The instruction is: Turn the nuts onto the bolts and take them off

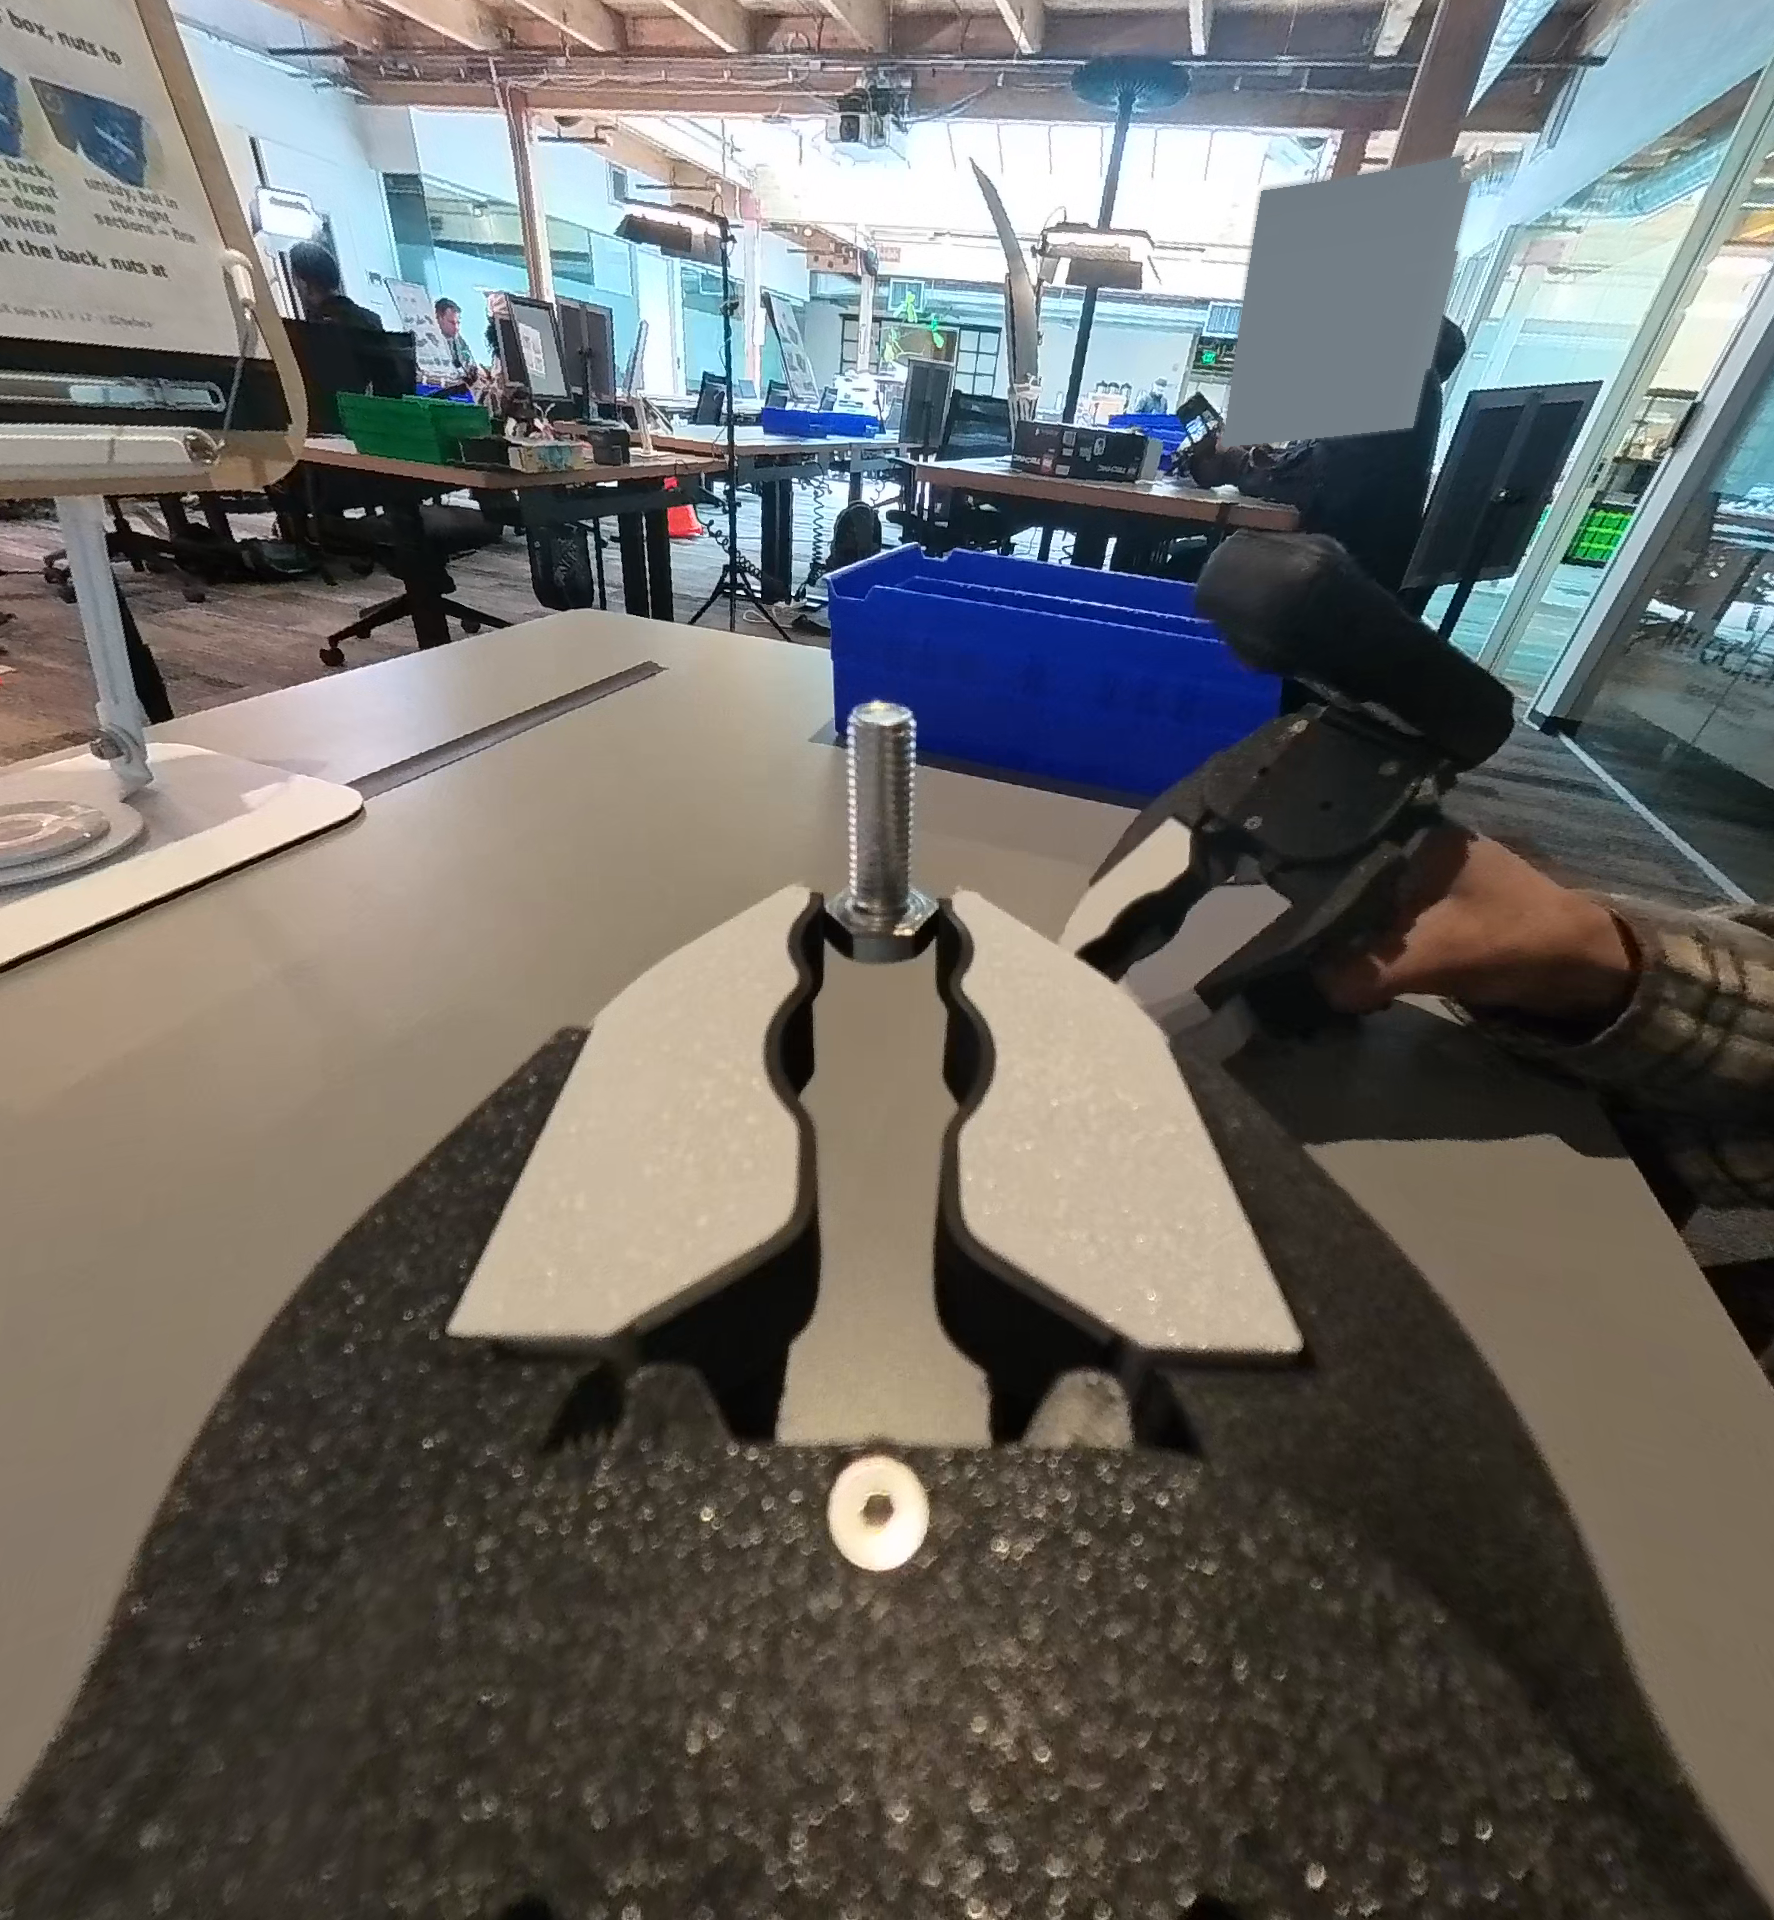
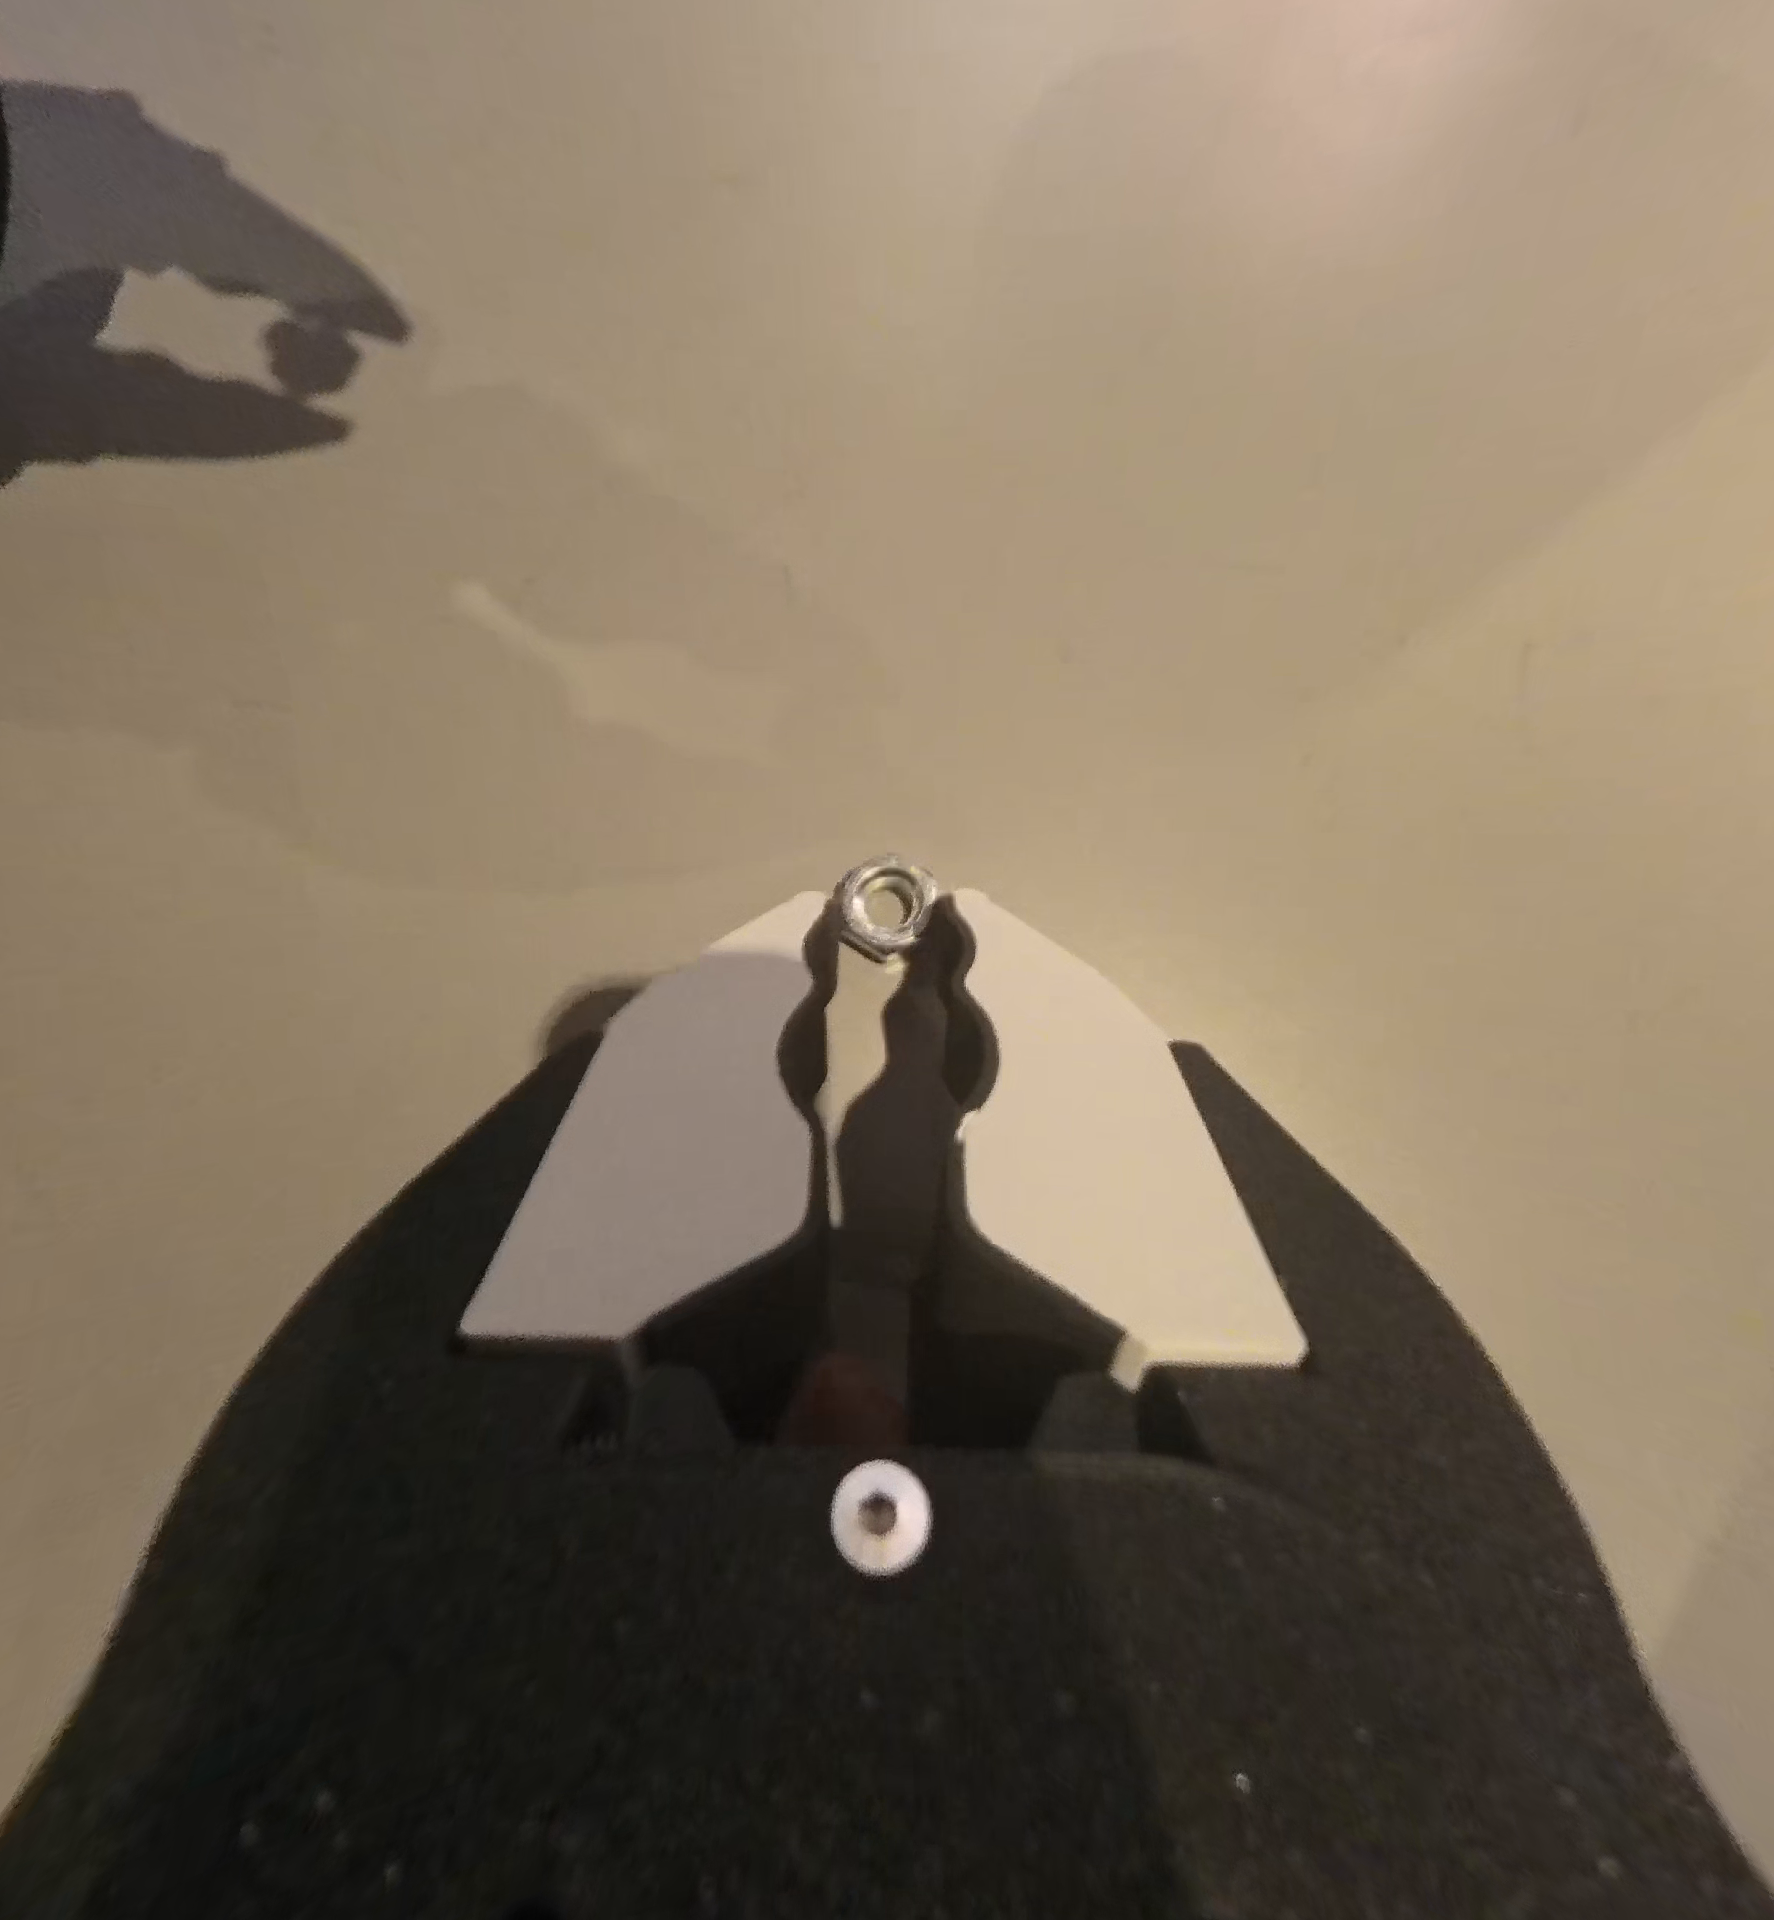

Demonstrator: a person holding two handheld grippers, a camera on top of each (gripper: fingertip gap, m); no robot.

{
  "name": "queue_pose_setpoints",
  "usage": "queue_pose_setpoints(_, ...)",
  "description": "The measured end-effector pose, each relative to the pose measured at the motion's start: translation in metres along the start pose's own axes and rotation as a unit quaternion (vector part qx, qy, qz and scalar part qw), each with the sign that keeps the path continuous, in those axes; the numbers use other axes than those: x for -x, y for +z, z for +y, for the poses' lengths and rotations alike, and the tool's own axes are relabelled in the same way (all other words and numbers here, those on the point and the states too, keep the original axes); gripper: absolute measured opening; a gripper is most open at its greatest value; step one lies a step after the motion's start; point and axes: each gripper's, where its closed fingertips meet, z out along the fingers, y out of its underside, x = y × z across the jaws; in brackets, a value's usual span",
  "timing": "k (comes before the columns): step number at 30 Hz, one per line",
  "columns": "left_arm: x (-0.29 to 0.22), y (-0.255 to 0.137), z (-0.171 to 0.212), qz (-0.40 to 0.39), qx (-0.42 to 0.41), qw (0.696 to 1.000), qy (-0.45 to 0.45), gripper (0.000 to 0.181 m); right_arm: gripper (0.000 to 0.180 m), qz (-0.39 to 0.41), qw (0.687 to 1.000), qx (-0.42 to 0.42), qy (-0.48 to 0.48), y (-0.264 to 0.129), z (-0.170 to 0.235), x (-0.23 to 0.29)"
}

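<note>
Left gripper (image 1: 878,914) pinched on bolt (image 1: 880,805) by its hex head, shank upright. Right gripper (image 2: 888,914) closed on nut (image 2: 881,910), bore facing table (image 2: 1070,520), low, right of bolt. Next, probably: nut above shank tip, bore aligned to vertical axis.

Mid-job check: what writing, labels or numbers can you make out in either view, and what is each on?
Instruction sheet, upper left in the left wrist view: printed text with two pictures; legible, but I don't copy its wording.
Black box, far back: print too small to read.
Glass wall, right: lettering blurred.
Bolt and nut: no markings visible.
</note>
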Motion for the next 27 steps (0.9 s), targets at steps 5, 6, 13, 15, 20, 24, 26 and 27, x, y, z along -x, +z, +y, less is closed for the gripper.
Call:
queue_pose_setpoints(5, -0.001, 0.002, 0.004, 0.006, 0.01, 1.0, 0.005, 0.02, 0.017, -0.004, 0.997, -0.065, -0.044, -0.016, -0.028, -0.001)
queue_pose_setpoints(6, -0.002, 0.003, 0.006, 0.008, 0.014, 1.0, 0.008, 0.02, 0.017, -0.014, 0.995, -0.077, -0.055, -0.02, -0.036, 0.001)
queue_pose_setpoints(13, -0.01, 0.009, 0.016, 0.018, 0.043, 0.998, 0.033, 0.019, 0.017, -0.13, 0.977, -0.127, -0.11, -0.054, -0.101, 0.019)
queue_pose_setpoints(15, -0.012, 0.011, 0.018, 0.02, 0.05, 0.998, 0.04, 0.019, 0.017, -0.153, 0.97, -0.126, -0.141, -0.061, -0.115, 0.026)
queue_pose_setpoints(20, -0.015, 0.013, 0.025, 0.022, 0.07, 0.995, 0.06, 0.019, 0.017, -0.196, 0.947, -0.08, -0.241, -0.067, -0.137, 0.042)
queue_pose_setpoints(24, -0.017, 0.015, 0.029, 0.023, 0.085, 0.993, 0.075, 0.019, 0.017, -0.252, 0.923, -0.03, -0.29, -0.069, -0.144, 0.06)
queue_pose_setpoints(26, -0.018, 0.015, 0.03, 0.024, 0.087, 0.993, 0.08, 0.019, 0.017, -0.26, 0.917, -0.013, -0.303, -0.065, -0.148, 0.065)
queue_pose_setpoints(27, -0.018, 0.015, 0.029, 0.025, 0.087, 0.993, 0.082, 0.019, 0.017, -0.263, 0.915, -0.005, -0.307, -0.062, -0.149, 0.067)
